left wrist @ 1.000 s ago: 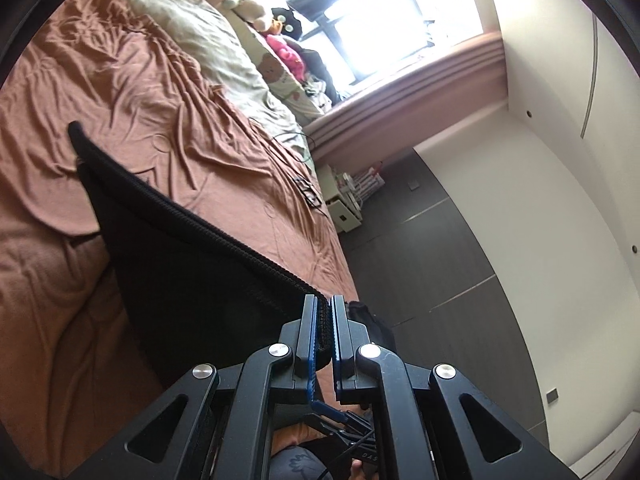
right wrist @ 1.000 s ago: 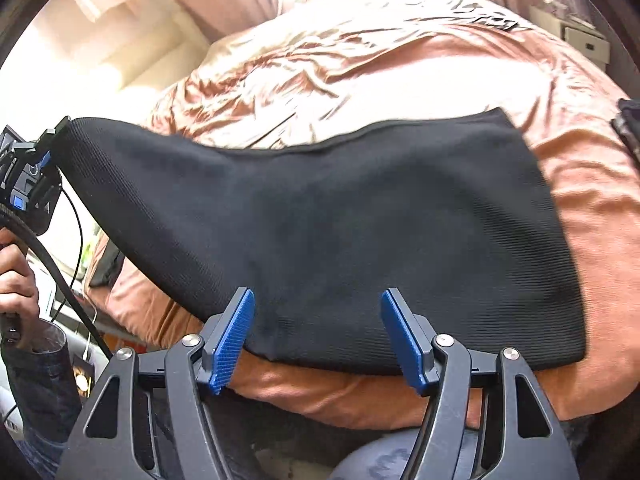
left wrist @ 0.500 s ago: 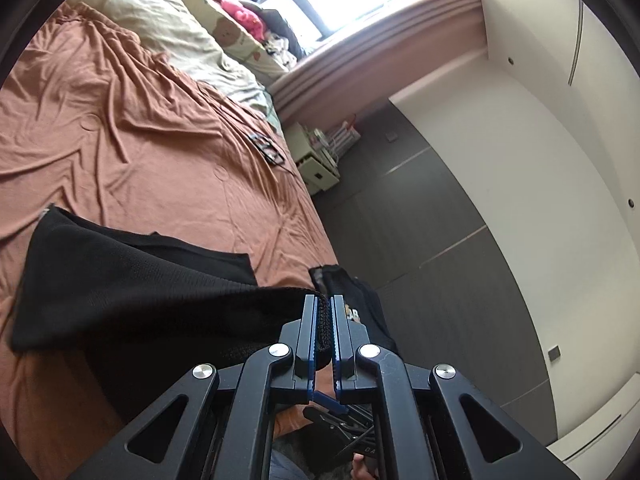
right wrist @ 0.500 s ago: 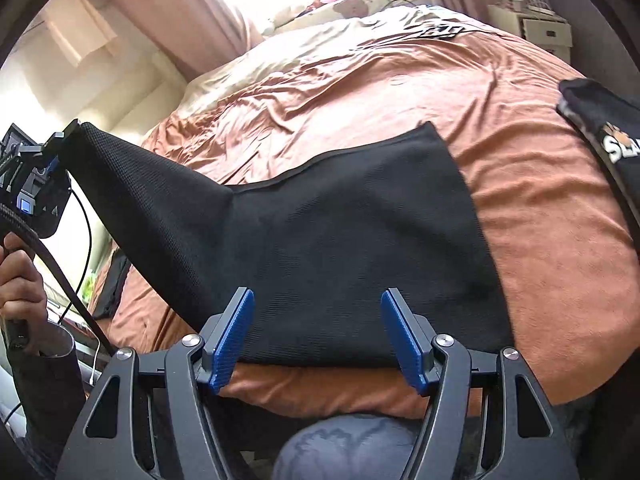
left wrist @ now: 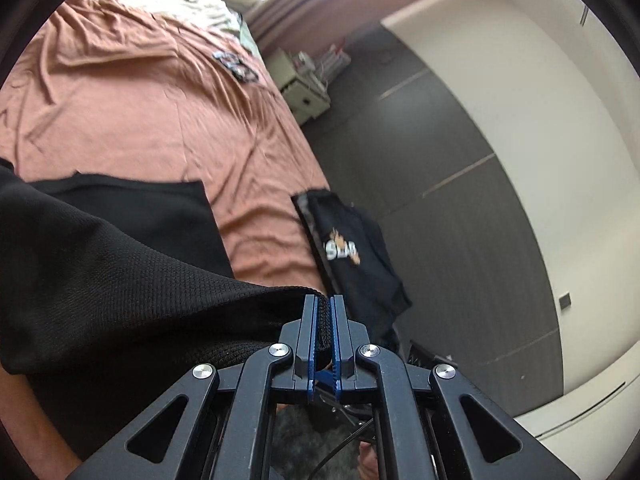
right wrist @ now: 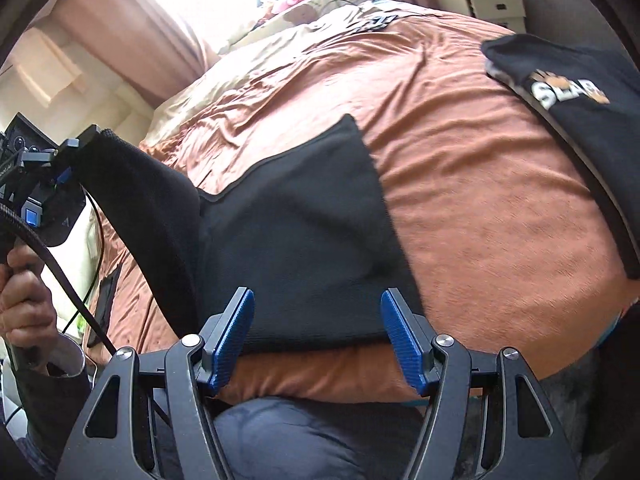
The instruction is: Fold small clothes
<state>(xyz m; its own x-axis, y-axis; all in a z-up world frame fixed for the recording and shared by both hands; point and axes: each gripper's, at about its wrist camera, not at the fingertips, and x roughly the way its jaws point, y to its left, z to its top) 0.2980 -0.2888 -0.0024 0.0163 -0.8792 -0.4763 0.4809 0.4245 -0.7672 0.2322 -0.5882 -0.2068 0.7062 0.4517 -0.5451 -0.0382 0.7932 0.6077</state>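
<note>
Jaws on the left gripper (left wrist: 324,320) are clenched on one corner of the black cloth (right wrist: 304,216) and hold it up off the bed (right wrist: 460,184). Jaws on the right gripper (right wrist: 316,336) are wide apart and hold nothing; they hang just over the near edge of the black cloth, which lies flat on the bed.

I think the raised corner could slip out, because only a thin bit of hem is pinched. Then the fold would flop down crooked. The flat part could also slide along with the pull, since nothing pins it down.

Beside the black cloth, toward the bed's side edge, lies a dark shirt with letters (right wrist: 568,92). It is apart from the cloth, so the fold could land clear of it. Far past the cloth, near the pillows, some small dark things (left wrist: 236,66) lie on the bed, too blurry to name
</note>
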